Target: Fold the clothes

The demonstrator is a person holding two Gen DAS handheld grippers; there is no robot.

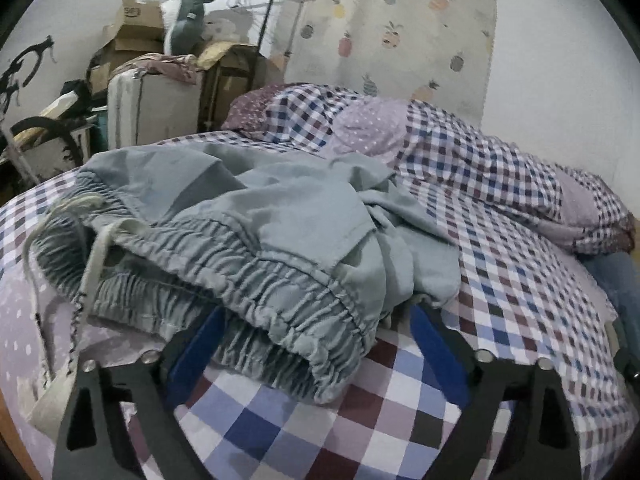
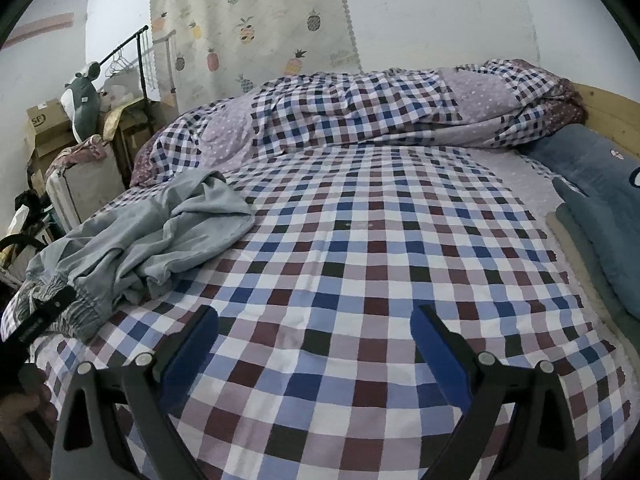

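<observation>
A crumpled grey-blue garment [image 1: 260,220] with a gathered elastic waistband [image 1: 280,304] and a pale drawstring [image 1: 96,256] lies on the checked bedsheet [image 1: 320,420]. My left gripper [image 1: 317,312] is open, its blue-padded fingers either side of the waistband's near edge, not closed on it. In the right wrist view the same garment [image 2: 152,240] sits at the left of the bed, and part of the left gripper [image 2: 44,316] shows over its waistband. My right gripper [image 2: 315,314] is open over bare bedsheet [image 2: 360,240], to the right of the garment and holding nothing.
A rolled checked duvet [image 2: 360,112] lies along the far side of the bed. Blue pillows [image 2: 592,200] and a wooden headboard [image 2: 616,108] are at the right. Left of the bed stand a suitcase [image 1: 152,108], cardboard boxes [image 1: 136,28], a plush toy [image 1: 188,20] and a clothes rack [image 2: 140,52].
</observation>
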